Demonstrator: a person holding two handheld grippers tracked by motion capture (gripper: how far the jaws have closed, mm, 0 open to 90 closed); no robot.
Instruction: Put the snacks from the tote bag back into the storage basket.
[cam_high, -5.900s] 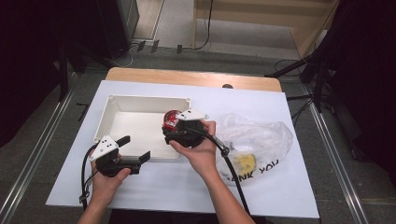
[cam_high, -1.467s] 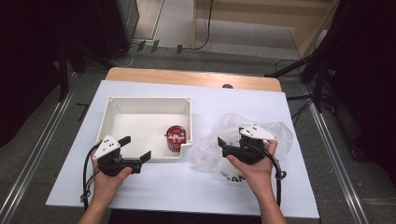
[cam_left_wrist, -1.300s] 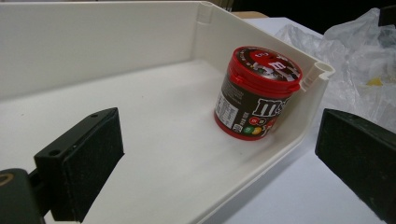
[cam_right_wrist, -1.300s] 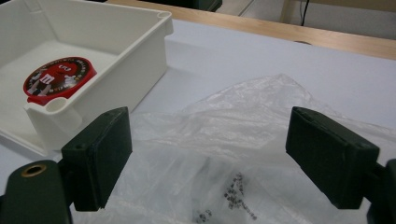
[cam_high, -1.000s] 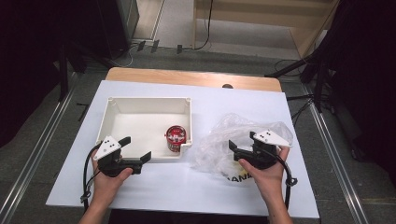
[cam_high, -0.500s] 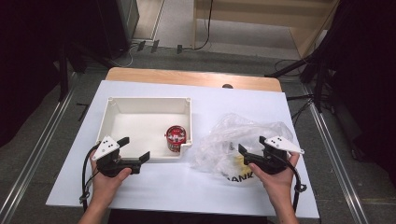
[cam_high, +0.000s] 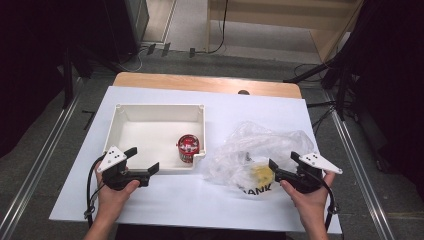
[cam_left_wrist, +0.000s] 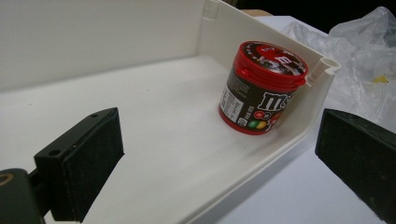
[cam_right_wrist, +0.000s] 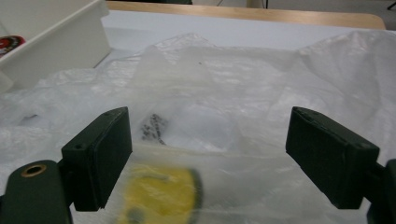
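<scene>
A red-lidded candy tub (cam_high: 189, 148) (cam_left_wrist: 264, 88) stands upright in the front right corner of a white tray (cam_high: 160, 106). My left gripper (cam_high: 143, 159) (cam_left_wrist: 219, 163) rests open at the tray's front edge, its jaws pointing at the tub and well apart from it. To the right of the tray lies a crumpled clear plastic bag (cam_high: 260, 145) (cam_right_wrist: 243, 93) with a yellow item (cam_high: 261, 172) (cam_right_wrist: 159, 191) inside. My right gripper (cam_high: 283, 161) (cam_right_wrist: 215, 154) is open at the bag's front right side, with the bag's film spreading between and beyond its jaws.
A white sheet (cam_high: 200, 200) covers the table, and bare wood (cam_high: 200, 82) shows along the far edge. The tray's corner (cam_right_wrist: 56, 46) lies to the left of the bag. Metal rails and dark floor flank the table.
My right gripper left the tub in the tray and travelled right across the bag to its front right side. The left gripper has not moved.
</scene>
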